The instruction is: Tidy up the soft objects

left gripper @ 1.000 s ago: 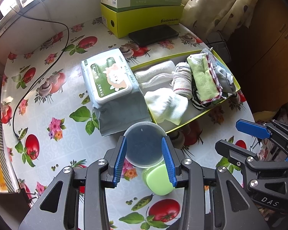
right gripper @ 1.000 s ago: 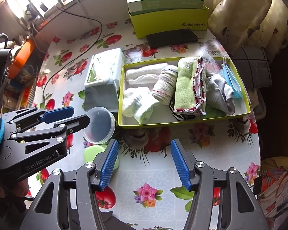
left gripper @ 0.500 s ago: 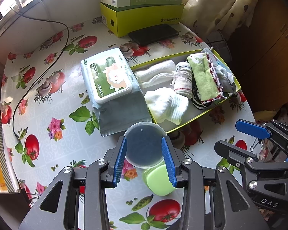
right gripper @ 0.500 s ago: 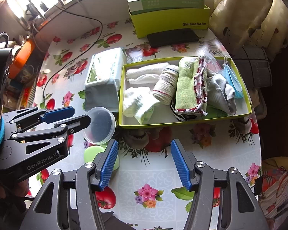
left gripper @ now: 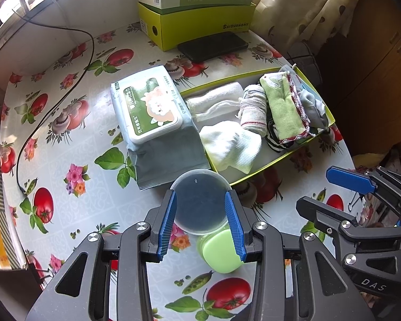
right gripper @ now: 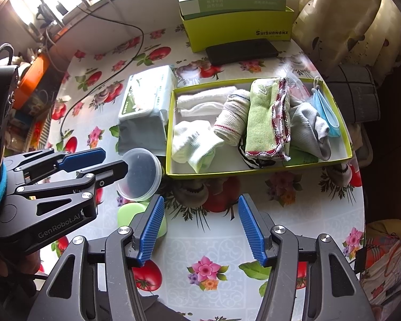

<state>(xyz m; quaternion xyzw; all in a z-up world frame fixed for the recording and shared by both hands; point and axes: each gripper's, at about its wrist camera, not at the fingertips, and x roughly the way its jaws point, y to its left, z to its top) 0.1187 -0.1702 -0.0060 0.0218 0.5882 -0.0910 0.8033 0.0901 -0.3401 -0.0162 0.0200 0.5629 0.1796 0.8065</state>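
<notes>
A surface (left gripper: 66,139) under a fruit-printed oilcloth carries a shallow green tray (right gripper: 254,171) already holding rolled socks and a folded green cloth (right gripper: 262,123), with a wipes pack (left gripper: 152,112) touching its left wall. The left tool (left gripper: 200,222) is closed on a clear round lid (left gripper: 200,200), above a green case (left gripper: 219,251); the right tool (right gripper: 200,227) hangs empty, half open. Judging by this, the lid should go down clear of the tray, released only once flat.
</notes>
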